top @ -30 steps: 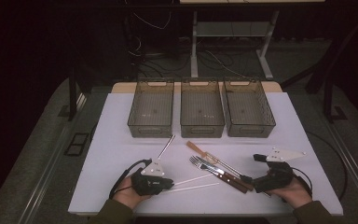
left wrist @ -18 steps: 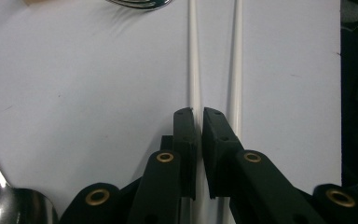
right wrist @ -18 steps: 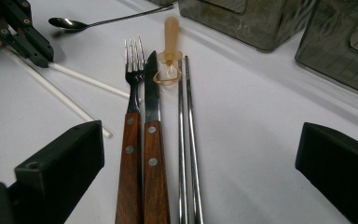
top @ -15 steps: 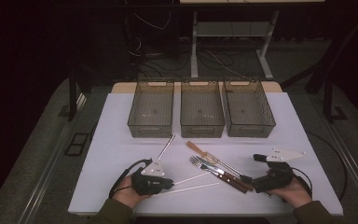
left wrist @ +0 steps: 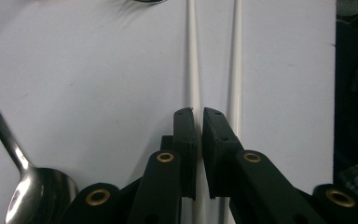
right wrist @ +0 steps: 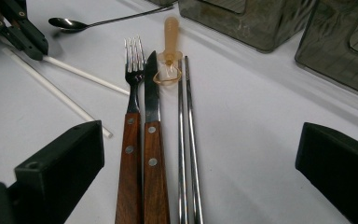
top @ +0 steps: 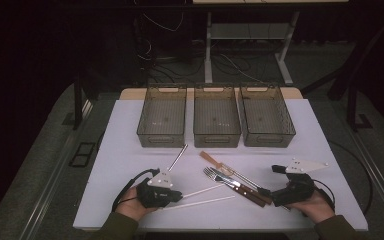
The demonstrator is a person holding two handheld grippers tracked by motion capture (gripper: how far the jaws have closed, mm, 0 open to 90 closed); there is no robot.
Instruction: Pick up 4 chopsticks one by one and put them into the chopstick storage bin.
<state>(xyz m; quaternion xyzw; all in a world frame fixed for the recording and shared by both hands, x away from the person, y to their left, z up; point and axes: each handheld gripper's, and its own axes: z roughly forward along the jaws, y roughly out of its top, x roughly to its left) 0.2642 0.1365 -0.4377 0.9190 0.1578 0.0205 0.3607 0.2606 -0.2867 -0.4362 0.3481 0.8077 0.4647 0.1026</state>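
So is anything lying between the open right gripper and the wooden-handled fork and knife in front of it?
Nothing visible does. In the right gripper view the fork and knife lie side by side on bare table between the wide-open jaws of the right gripper. The metal chopsticks lie close beside the knife, so a grasp might catch them too.

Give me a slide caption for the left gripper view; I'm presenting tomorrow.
Left hand-held gripper closed on one of two white chopsticks, spoon beside it on the white table.

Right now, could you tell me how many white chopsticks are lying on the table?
2. One white chopstick runs between the nearly closed jaws of the left gripper; the other white chopstick lies just beside it, outside the jaws, nearer the table edge. None looks hidden.
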